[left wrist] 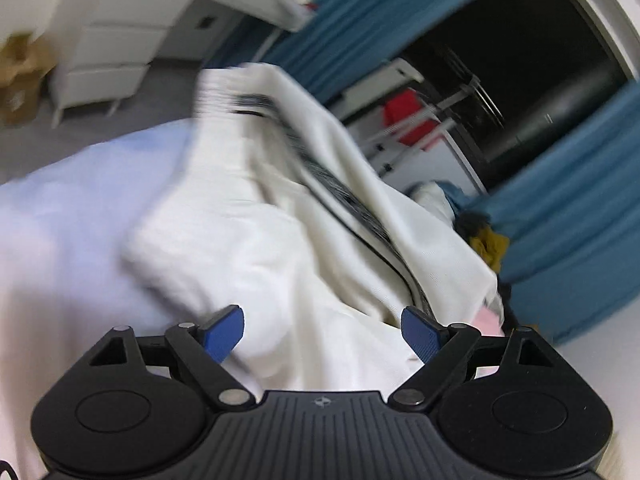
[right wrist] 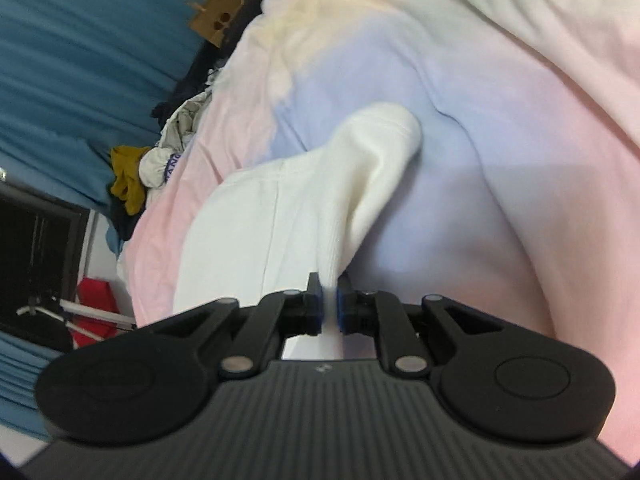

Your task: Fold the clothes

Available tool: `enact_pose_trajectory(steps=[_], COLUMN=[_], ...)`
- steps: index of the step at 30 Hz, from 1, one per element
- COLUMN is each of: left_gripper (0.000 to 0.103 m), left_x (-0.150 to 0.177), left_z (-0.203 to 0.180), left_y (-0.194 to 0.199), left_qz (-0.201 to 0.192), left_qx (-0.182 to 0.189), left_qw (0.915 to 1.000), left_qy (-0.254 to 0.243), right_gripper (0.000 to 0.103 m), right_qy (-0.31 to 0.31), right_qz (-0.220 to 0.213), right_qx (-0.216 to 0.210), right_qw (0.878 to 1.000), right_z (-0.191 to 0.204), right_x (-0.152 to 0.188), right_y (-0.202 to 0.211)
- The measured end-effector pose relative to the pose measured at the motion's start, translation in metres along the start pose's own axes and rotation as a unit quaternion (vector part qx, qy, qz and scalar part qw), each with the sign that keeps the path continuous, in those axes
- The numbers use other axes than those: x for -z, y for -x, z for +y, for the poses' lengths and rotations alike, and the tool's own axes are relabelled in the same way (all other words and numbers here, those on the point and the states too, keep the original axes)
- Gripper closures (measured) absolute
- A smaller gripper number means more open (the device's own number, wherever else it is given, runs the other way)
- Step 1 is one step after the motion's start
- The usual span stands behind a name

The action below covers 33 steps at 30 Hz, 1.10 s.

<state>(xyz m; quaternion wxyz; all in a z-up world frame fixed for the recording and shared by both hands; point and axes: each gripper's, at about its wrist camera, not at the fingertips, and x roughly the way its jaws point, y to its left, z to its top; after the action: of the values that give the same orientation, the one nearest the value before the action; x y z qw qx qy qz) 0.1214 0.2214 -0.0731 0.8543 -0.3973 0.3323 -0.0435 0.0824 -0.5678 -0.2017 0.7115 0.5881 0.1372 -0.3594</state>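
The left gripper [left wrist: 322, 333] hangs wide open over the cream sweatshirt [left wrist: 256, 216], holding nothing; the garment's dark-printed length runs away from it toward the far edge of the pastel bedsheet [left wrist: 60, 208]. The right gripper [right wrist: 329, 306] is pinched on the sweatshirt's ribbed cuff [right wrist: 360, 184], its sleeve stretching straight ahead, so the right is nearer.

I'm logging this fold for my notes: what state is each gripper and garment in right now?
Left gripper: open, empty, above the cloth.
Right gripper: shut on the white garment's ribbed edge.
White garment: partly folded on the pastel bedsheet.
Clothes pile: crumpled, unfolded.
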Motion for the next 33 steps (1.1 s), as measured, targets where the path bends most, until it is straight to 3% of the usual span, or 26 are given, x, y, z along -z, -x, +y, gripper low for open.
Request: enact_pose_trajectory(steps=[3, 6, 7, 8, 13, 18, 24, 25, 27, 28, 33], left_gripper=[0.014, 0.014, 0.014, 0.014, 0.019, 0.026, 0.043, 0.045, 0.049, 0.052, 0.067], left_x=[-0.006, -0.008, -0.006, -0.007, -0.01, -0.025, -0.031, -0.031, -0.032, -0.033, -0.047], left_z=[0.025, 0.042, 0.047, 0.052, 0.073, 0.084, 0.087, 0.083, 0.075, 0.072, 0.05], left_y=[0.009, 0.005, 0.002, -0.003, -0.038, -0.05, -0.052, -0.056, -0.056, -0.053, -0.027], left_qz=[0.012, 0.022, 0.024, 0.027, 0.037, 0.012, 0.003, 0.001, -0.003, -0.008, -0.042], left_qx=[-0.013, -0.03, -0.028, -0.024, -0.032, -0.029, -0.036, -0.04, -0.053, -0.059, -0.071], left_qw=[0.9977, 0.9943, 0.9935, 0.9925, 0.9808, 0.9806, 0.9835, 0.9849, 0.9885, 0.9894, 0.9931], left_qy=[0.066, 0.1, 0.108, 0.117, 0.189, 0.194, 0.177, 0.169, 0.141, 0.133, 0.083], right_gripper=[0.086, 0.047, 0.029, 0.02, 0.019, 0.022, 0.037, 0.044, 0.07, 0.088, 0.094], right_qy=[0.003, 0.008, -0.001, -0.013, -0.042, -0.037, 0.002, 0.001, 0.0, 0.001, 0.054], right_qz=[-0.009, -0.018, -0.019, -0.02, -0.009, 0.009, -0.008, -0.01, -0.013, -0.011, -0.059], right_qx=[0.01, 0.007, 0.001, -0.008, -0.018, -0.025, -0.031, -0.036, -0.045, -0.047, -0.059], right_qw=[1.0, 1.0, 1.0, 1.0, 0.999, 0.999, 0.999, 0.999, 0.999, 0.999, 0.995], right_z=[0.006, 0.013, 0.011, 0.008, -0.006, -0.01, -0.004, -0.004, -0.004, -0.001, 0.025], right_x=[0.001, 0.013, 0.016, 0.019, 0.021, 0.023, 0.016, 0.017, 0.017, 0.019, 0.021], right_y=[0.017, 0.037, 0.044, 0.052, 0.065, 0.042, -0.001, -0.007, -0.017, -0.02, -0.001])
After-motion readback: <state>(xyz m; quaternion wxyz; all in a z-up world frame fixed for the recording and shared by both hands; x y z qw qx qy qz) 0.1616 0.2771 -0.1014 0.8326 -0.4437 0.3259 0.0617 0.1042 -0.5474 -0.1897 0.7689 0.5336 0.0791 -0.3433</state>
